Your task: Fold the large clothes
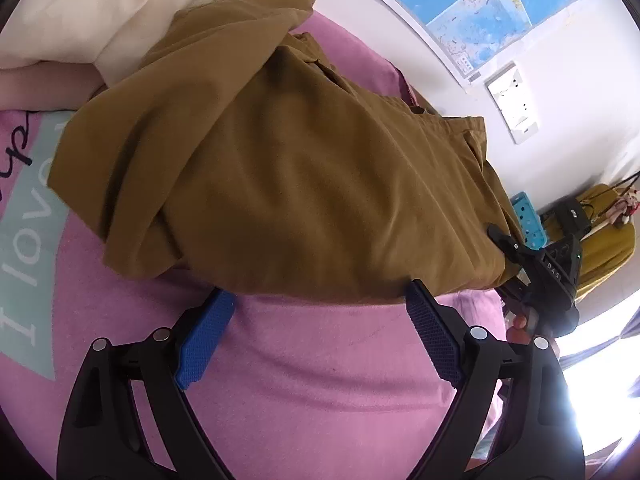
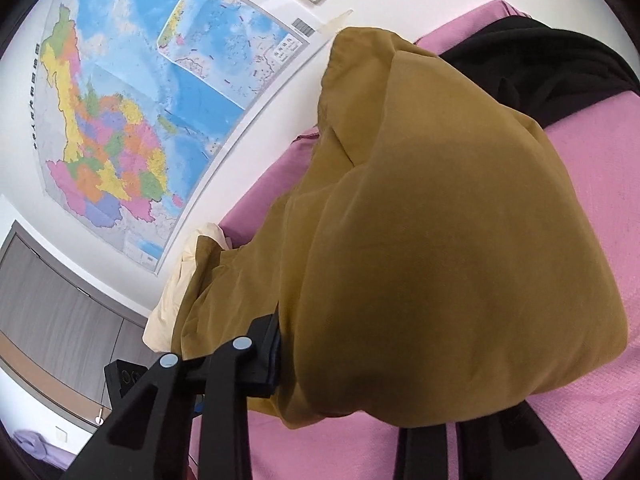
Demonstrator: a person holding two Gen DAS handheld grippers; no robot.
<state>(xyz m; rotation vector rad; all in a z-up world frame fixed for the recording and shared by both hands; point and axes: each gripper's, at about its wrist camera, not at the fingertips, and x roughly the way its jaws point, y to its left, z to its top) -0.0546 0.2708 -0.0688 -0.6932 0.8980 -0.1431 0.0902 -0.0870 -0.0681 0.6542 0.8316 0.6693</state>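
Mustard-brown garment (image 1: 280,168) lies bunched on pink sheet (image 1: 320,380) — left gripper (image 1: 320,328) spread wide (holding nothing); right gripper (image 2: 360,364) clamps the fabric.

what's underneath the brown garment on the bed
The brown garment lies on a pink bed cover. Its far end overlaps a cream pillow. Whatever sits beneath its bunched middle is covered and cannot be seen.

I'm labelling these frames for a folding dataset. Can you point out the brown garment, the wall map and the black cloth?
Brown garment (image 1: 280,184): left wrist view, middle of its top fold.
Wall map (image 2: 132,120): right wrist view, coloured land area.
Black cloth (image 2: 532,68): right wrist view, middle of the dark heap.
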